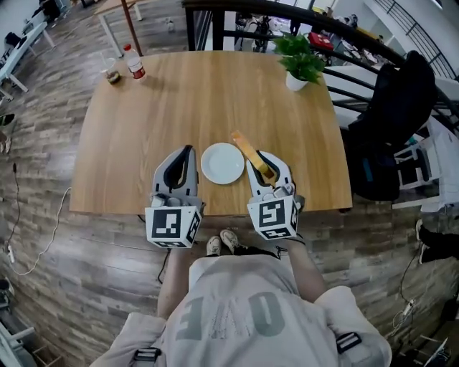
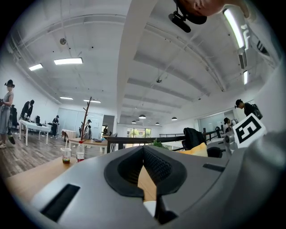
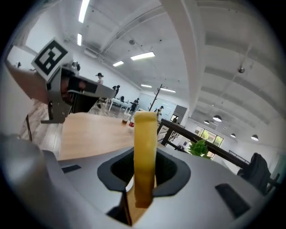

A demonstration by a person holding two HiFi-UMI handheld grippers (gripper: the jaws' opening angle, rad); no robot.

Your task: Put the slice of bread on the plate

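Observation:
A round white plate [image 1: 222, 163] lies on the wooden table [image 1: 143, 129] near its front edge, between my two grippers. My right gripper [image 1: 266, 165] is just right of the plate and shut on the slice of bread [image 1: 249, 150]. The slice sticks out forward and to the left, on edge, past the plate's right rim. In the right gripper view the bread [image 3: 145, 147] stands upright between the pads of the right gripper [image 3: 144, 172]. My left gripper [image 1: 187, 153] is left of the plate, jaws together and empty. In the left gripper view its tips [image 2: 144, 154] meet over a sliver of plate [image 2: 149, 208].
A potted plant [image 1: 300, 64] stands at the table's far right. A bottle [image 1: 135, 63] and a plastic cup [image 1: 111, 73] are at the far left. A black chair with a jacket [image 1: 393, 122] is off the right side, and a dark railing [image 1: 287, 14] runs behind.

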